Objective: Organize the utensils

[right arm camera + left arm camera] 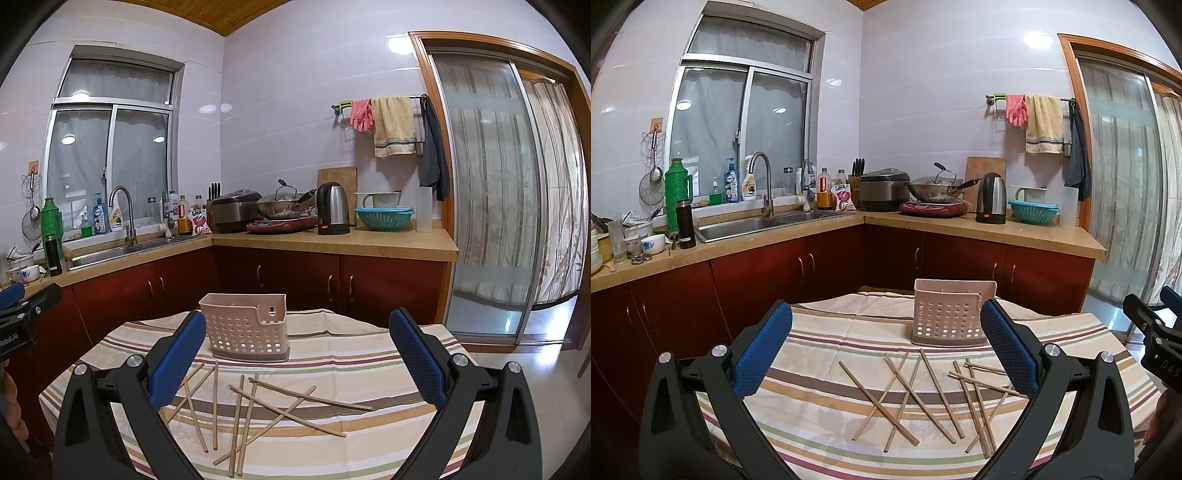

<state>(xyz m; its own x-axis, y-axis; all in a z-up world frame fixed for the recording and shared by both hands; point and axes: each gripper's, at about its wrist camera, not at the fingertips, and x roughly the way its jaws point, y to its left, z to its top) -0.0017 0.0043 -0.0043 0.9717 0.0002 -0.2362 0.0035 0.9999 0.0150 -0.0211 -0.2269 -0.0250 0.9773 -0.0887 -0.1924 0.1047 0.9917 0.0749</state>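
Note:
Several wooden chopsticks (923,397) lie scattered and crossed on the striped tablecloth (820,417); the right wrist view shows the same chopsticks (255,413). Behind them a pale pink perforated utensil holder (947,314) stands upright, seen from the right as a holder (245,328) with a hanging hole. My left gripper (886,345) is open above the chopsticks, nothing between its blue pads (761,354). My right gripper (297,356) is open too, hovering over the table's near side, empty. Each view catches the other gripper at its edge.
Beyond the table runs an L-shaped counter (923,221) over red cabinets, carrying a sink (738,225), bottles, a rice cooker (884,188), a wok, a kettle (332,208) and a teal colander (384,218). A sliding glass door (491,199) is at the right.

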